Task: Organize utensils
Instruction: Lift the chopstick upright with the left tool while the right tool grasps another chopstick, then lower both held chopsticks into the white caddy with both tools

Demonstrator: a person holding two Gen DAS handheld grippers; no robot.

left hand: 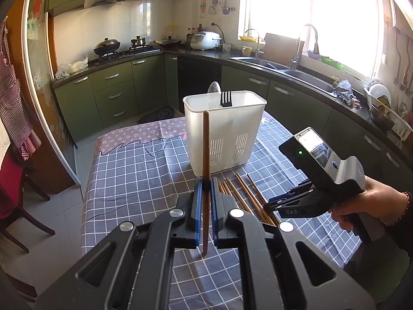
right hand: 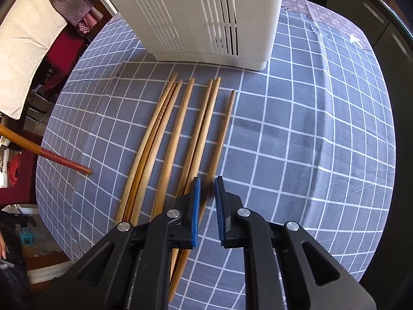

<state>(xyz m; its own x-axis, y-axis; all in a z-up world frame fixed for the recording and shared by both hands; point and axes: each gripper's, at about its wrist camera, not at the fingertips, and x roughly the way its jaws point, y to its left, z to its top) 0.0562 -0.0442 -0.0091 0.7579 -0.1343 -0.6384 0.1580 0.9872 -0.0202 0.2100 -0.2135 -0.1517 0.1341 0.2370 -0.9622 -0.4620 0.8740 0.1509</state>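
Note:
My left gripper is shut on a dark brown chopstick held upright in front of the white utensil holder; its end shows in the right wrist view as the chopstick. A black fork and a spoon stand in the holder. Several wooden chopsticks lie side by side on the checked cloth before the holder. My right gripper points steeply down at the rightmost chopstick, which runs in by the left pad. A narrow gap shows between the jaws.
The blue checked tablecloth covers the table, with bare cloth to the right of the chopsticks. A hand holds the right gripper at the table's right side. Green cabinets, a stove and a sink line the kitchen behind. Chairs stand at the left.

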